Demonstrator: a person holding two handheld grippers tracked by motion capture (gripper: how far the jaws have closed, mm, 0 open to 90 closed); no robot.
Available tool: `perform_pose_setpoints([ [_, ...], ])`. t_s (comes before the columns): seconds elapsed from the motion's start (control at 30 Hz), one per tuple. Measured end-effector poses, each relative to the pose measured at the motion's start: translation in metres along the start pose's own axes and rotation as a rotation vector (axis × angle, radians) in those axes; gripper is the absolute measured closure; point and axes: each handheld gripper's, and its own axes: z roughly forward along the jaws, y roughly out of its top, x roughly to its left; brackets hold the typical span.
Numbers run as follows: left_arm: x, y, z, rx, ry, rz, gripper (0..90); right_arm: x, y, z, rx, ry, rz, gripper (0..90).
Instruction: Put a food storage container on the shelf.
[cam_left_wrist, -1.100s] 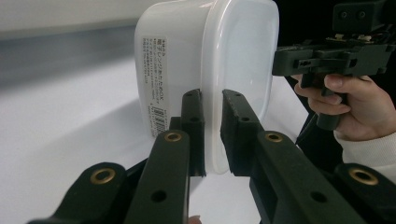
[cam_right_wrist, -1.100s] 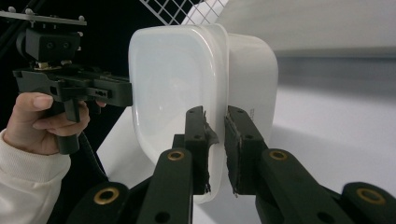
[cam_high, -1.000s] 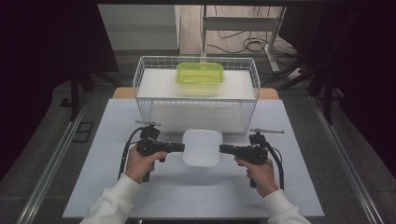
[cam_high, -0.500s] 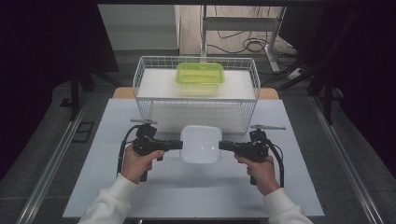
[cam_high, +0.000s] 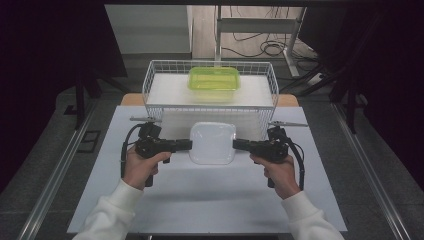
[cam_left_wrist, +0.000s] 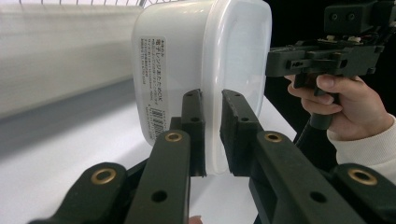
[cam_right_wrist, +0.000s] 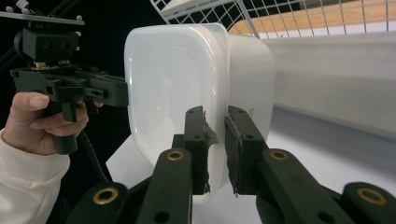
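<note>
white container (cam_high: 212, 143) clamped between left tool (cam_high: 189, 145), right tool (cam_high: 235, 144)

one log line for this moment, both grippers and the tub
left gripper: shut on rim of white lidded plastic tub | right gripper: shut on opposite rim | tub: held off white table, before wire basket

high view fixed overhead, facing forward-down across table (cam_high: 210, 210), wire basket (cam_high: 150, 90) far side, both gripper views close-up along own jaws, facing each other from opposite sides, sharing the white lidded container (cam_left_wrist: 187, 60)
</note>
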Motion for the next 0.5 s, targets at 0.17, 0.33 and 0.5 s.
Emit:
perform_pose_setpoints([
  [0.17, -0.001, 0.006, -0.002, -0.008, -0.009, 0.001, 80.5, 0.004, 0.007, -0.003, -0.001, -0.001, -0.013, 78.8],
  [0.33, -0.004, 0.011, -0.003, -0.008, 0.004, 0.011, 80.3, 0.007, 0.012, -0.005, -0.017, -0.001, -0.029, 78.9],
  [0.5, -0.005, 0.014, -0.004, -0.013, 0.002, 0.014, 80.3, 0.009, 0.015, -0.007, -0.019, -0.002, -0.034, 78.9],
])
